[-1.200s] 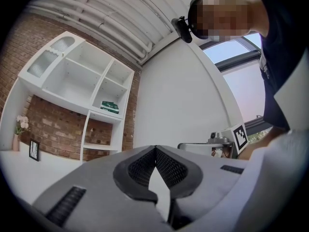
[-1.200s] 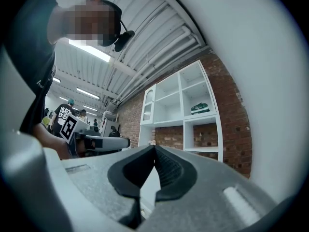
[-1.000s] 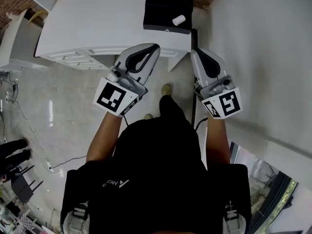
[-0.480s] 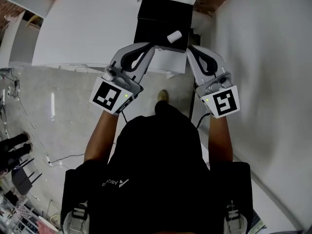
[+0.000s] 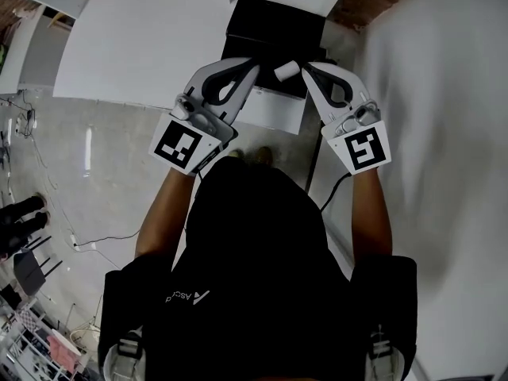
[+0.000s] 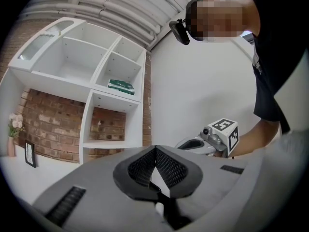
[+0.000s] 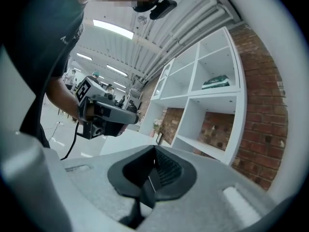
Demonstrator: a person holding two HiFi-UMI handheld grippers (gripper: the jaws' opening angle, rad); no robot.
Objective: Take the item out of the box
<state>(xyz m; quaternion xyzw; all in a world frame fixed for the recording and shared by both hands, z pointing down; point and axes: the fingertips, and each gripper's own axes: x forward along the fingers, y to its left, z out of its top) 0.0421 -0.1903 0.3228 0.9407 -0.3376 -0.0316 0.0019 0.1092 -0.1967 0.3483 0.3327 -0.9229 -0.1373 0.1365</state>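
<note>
A black box (image 5: 270, 30) sits at the near edge of a white table (image 5: 143, 46). A small white cylinder (image 5: 286, 71) lies on the box's front part. In the head view my left gripper (image 5: 253, 63) hovers just left of the cylinder and my right gripper (image 5: 305, 68) just right of it, both shut and empty. The left gripper view shows its jaws (image 6: 155, 149) meeting at the tips, with the right gripper (image 6: 212, 137) beyond. In the right gripper view the jaws (image 7: 154, 150) are also shut. The box is hidden in both gripper views.
A white cubby shelf (image 6: 111, 81) stands against a brick wall (image 6: 58, 134) behind the table, with a green packet (image 6: 121, 85) in one cubby. A white wall (image 5: 444, 94) runs along the right. A cable (image 5: 103, 248) lies on the floor at the left.
The person has stepped up to the table. Both grippers moved forward from over the floor to either side of the white cylinder at the box's front.
</note>
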